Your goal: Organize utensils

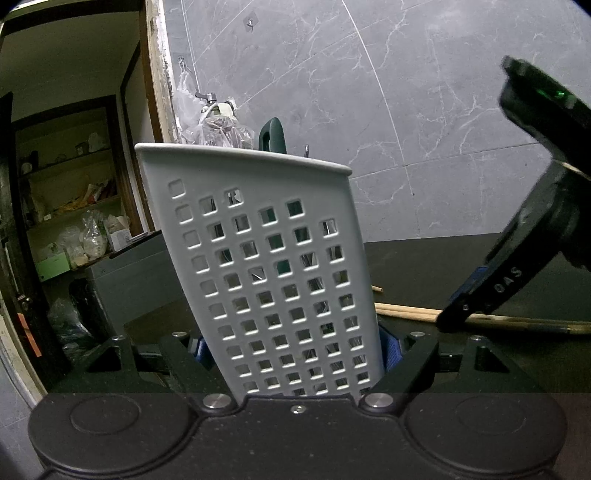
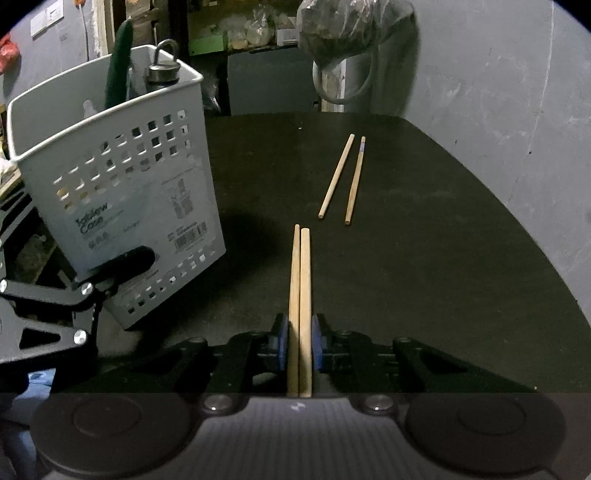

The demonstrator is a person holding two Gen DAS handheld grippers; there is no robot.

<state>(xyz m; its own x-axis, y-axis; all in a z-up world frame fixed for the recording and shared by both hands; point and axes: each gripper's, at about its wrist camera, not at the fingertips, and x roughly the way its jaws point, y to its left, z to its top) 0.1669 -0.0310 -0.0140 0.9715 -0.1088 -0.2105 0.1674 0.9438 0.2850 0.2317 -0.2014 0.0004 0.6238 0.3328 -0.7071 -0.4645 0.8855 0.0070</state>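
Observation:
A white perforated utensil basket (image 1: 273, 258) stands tilted on the dark table (image 2: 424, 240), and my left gripper (image 1: 297, 350) is shut on its lower part. One left finger (image 2: 125, 262) presses on the basket's labelled side (image 2: 122, 177). A green handle (image 2: 118, 62) and a metal piece with a loop (image 2: 164, 70) stick out of its top. My right gripper (image 2: 300, 343) is shut on a pair of wooden chopsticks (image 2: 301, 280), which point forward over the table. In the left wrist view the right gripper (image 1: 454, 314) meets those chopsticks (image 1: 410, 312) beside the basket.
Two more chopsticks (image 2: 338, 177) (image 2: 355, 181) lie loose further out on the table. A filled plastic bag (image 2: 340, 26) hangs at the far edge by the grey wall (image 2: 498, 110). A grey box (image 1: 125, 280) and cluttered shelves (image 1: 74, 206) stand beyond the basket.

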